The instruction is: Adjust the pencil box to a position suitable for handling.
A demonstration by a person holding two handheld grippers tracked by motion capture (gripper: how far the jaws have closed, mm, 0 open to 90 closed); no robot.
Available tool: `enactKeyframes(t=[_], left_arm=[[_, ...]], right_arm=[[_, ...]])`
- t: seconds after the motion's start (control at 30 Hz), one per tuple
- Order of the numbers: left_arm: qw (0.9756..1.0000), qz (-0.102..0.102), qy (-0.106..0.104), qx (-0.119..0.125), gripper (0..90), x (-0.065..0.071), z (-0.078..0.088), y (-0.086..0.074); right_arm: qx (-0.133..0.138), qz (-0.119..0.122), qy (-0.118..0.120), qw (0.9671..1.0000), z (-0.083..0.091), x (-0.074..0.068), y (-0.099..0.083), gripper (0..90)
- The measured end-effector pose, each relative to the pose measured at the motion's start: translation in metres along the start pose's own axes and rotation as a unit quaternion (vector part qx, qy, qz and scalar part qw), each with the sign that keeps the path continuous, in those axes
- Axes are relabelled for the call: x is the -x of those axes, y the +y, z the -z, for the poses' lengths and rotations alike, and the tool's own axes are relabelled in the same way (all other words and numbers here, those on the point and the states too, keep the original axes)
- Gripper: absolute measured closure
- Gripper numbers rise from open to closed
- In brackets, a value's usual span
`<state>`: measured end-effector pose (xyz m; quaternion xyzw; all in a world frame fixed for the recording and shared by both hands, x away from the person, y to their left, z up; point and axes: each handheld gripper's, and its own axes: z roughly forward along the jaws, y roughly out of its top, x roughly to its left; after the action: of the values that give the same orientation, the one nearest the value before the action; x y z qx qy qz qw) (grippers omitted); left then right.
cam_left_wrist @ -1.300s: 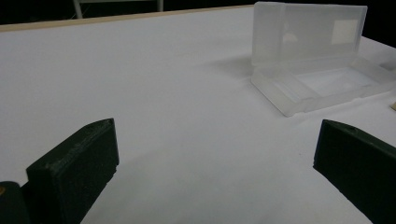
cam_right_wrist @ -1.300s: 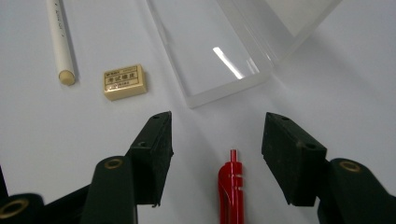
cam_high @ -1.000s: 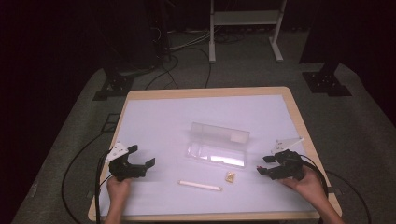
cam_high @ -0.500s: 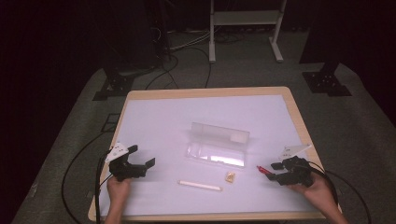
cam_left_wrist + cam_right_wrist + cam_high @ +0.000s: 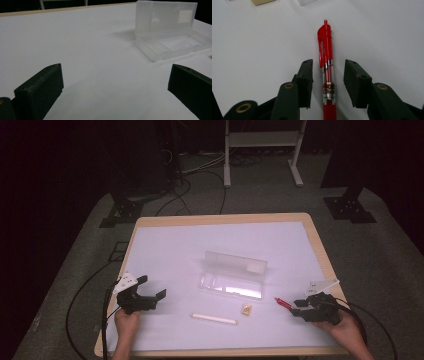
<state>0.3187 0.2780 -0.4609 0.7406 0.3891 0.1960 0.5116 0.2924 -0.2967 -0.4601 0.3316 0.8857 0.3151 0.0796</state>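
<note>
A red click pen (image 5: 325, 47) lies flat on the white mat, its clip end pointing away from my right gripper (image 5: 328, 63). That gripper's black jaws stand on either side of the pen's clear barrel with a gap on both sides; they have just been closing. From above, the red pen (image 5: 282, 303) pokes out left of the right gripper (image 5: 296, 308) near the table's front right corner. My left gripper (image 5: 152, 287) rests at the front left, open wide and empty. Its view looks between the jaws of the left gripper (image 5: 117, 77) toward an open clear plastic case (image 5: 172, 42).
The clear case (image 5: 232, 277) sits mid-table with its lid upright. A white stick (image 5: 214, 318) and a small tan eraser (image 5: 247, 308) lie in front of it. The wooden table rim (image 5: 325, 265) borders the mat; cables trail off both front corners.
My right gripper has drawn back to the right and toward the front edge, its jaws narrowing, and the red pen now shows ahead of it. The left gripper has stayed put.
</note>
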Motion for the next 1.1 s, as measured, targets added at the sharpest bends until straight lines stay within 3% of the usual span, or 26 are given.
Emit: enactKeyframes(t=[0.03, 0.57, 1.1], left_arm=[[1.0, 0.0, 0.0, 0.0, 0.0, 0.0, 0.0001, 0.0], [1.0, 0.0, 0.0, 0.0, 0.0, 0.0001, 0.0002, 0.0], [1.0, 0.001, 0.0, 0.001, 0.0, 0.0001, 0.0003, 0.0]], right_arm=[[0.001, 0.004, -0.003, 1.0, 0.0003, 0.0, -0.001, 62.7], [0.0, 0.019, -0.019, 0.9996, 0.0002, -0.0038, -0.0046, 76.3], [-0.003, 0.026, -0.017, 0.9995, 0.0013, -0.0052, -0.0023, 78.8]])
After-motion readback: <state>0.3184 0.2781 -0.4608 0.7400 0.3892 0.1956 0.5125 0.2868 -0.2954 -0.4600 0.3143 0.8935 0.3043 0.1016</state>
